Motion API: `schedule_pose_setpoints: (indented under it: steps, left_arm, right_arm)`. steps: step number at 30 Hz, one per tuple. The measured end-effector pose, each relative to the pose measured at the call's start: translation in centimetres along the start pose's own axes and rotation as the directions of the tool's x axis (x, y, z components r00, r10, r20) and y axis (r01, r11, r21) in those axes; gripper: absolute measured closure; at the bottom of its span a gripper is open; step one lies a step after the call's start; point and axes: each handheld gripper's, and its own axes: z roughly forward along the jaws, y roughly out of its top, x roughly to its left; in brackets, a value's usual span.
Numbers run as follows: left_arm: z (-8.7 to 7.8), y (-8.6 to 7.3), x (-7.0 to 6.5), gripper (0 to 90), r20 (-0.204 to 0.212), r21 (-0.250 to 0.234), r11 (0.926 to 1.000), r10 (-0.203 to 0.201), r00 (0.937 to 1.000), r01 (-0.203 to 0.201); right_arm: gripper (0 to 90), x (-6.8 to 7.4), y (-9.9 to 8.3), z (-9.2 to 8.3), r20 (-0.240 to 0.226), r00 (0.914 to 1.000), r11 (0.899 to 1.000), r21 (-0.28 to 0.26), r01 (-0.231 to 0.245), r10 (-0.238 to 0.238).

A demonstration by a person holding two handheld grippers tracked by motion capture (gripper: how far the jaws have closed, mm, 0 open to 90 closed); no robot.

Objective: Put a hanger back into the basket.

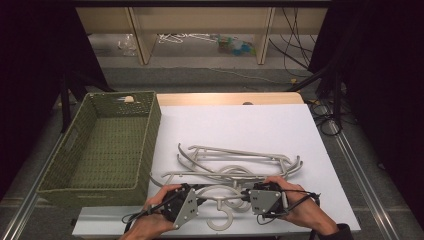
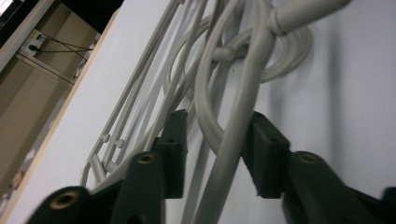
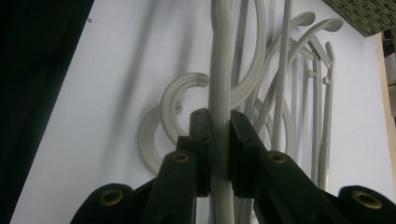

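Observation:
Several pale grey plastic hangers (image 1: 235,161) lie tangled on the white table top (image 1: 240,122). The nearest hanger (image 1: 220,188) lies across the front, its hook (image 1: 221,221) curling toward the table's edge. My right gripper (image 1: 246,193) is shut on one arm of this hanger; in the right gripper view both pads of the gripper (image 3: 219,119) press on the grey bar (image 3: 220,70). My left gripper (image 1: 201,190) is at the other arm. Its jaws (image 2: 217,123) straddle the bar (image 2: 243,112): the right pad is at the bar, the left pad stands clear, so it is open.
A woven green basket (image 1: 150,142) stands on the left beside the table top, with a small pale object at its far rim (image 1: 129,99). Wooden shelving (image 1: 140,35) and cables (image 1: 300,45) lie beyond the far edge. The hanger pile is just behind both grippers.

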Motion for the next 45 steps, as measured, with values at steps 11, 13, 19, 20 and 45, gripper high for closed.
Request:
schedule_pose_setpoints:
  steps: [11,13,19,20,45]
  left_arm:
    - [-1.3,2.0,0.1,76.8,-0.011,0.049,0.9812,0.188,0.9822,-0.187]
    - [-1.6,2.1,0.3,77.2,-0.011,0.043,0.9828,0.180,0.9836,-0.180]
    - [-2.5,2.4,1.4,78.5,0.020,0.014,0.9963,0.084,0.9963,-0.084]
    - [-2.3,2.4,1.2,78.6,0.035,-0.027,0.9996,-0.003,0.9994,0.004]
    - [-5.3,0.0,4.2,78.7,0.103,-0.018,0.8130,-0.577,0.8100,0.582]
  right_arm:
    - [79.8,-0.4,-0.4,-0.8,0.023,0.9986,0.997,-0.057,-0.047,0.048]
    - [79.3,-0.5,-0.5,-1.0,0.016,0.9984,0.997,-0.063,-0.054,0.055]
    - [75.9,-1.4,-0.6,-1.5,0.088,0.9927,0.986,-0.154,-0.068,0.082]
    - [72.4,-1.2,-0.5,-1.5,0.070,0.9890,0.979,-0.166,-0.117,0.130]
    - [34.5,-1.5,-2.2,-2.8,0.167,0.8104,0.797,-0.371,-0.476,0.562]
